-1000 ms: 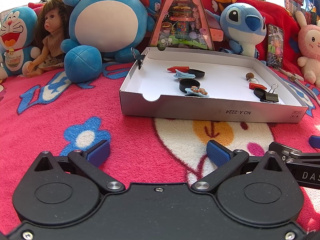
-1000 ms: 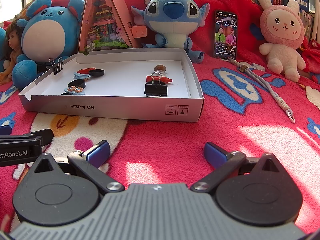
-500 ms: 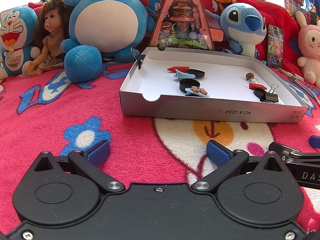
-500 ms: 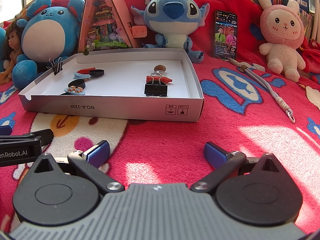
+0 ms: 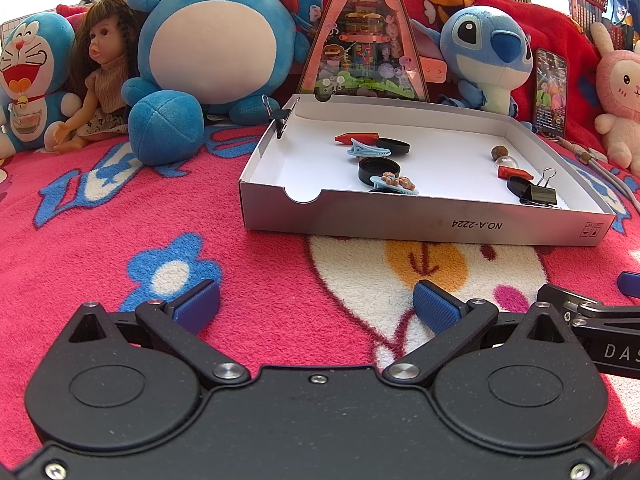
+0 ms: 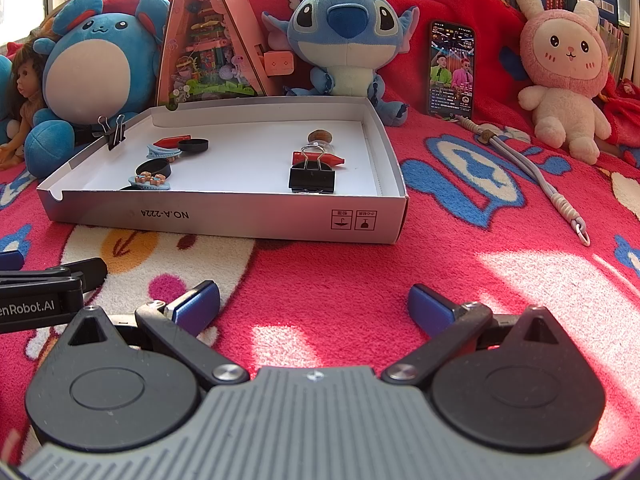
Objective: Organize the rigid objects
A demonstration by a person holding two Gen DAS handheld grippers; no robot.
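A shallow white cardboard box (image 5: 424,224) (image 6: 224,216) lies on the red blanket ahead of both grippers. Inside it are several small items: black round caps (image 5: 379,171) (image 6: 153,169), blue hair clips (image 5: 394,182) (image 6: 149,181), red pen caps (image 5: 357,137) (image 6: 318,158), a black binder clip (image 5: 538,195) (image 6: 312,178) and a small corked bottle (image 6: 319,138). Another binder clip (image 5: 280,117) (image 6: 114,133) grips the box's left wall. My left gripper (image 5: 316,306) and right gripper (image 6: 314,304) both rest open near the blanket, short of the box, holding nothing.
Plush toys, a doll (image 5: 102,76), a triangular toy house (image 5: 362,36) and a propped phone (image 6: 452,70) line the back. A grey lanyard (image 6: 536,172) lies on the blanket right of the box. The other gripper shows at each view's edge.
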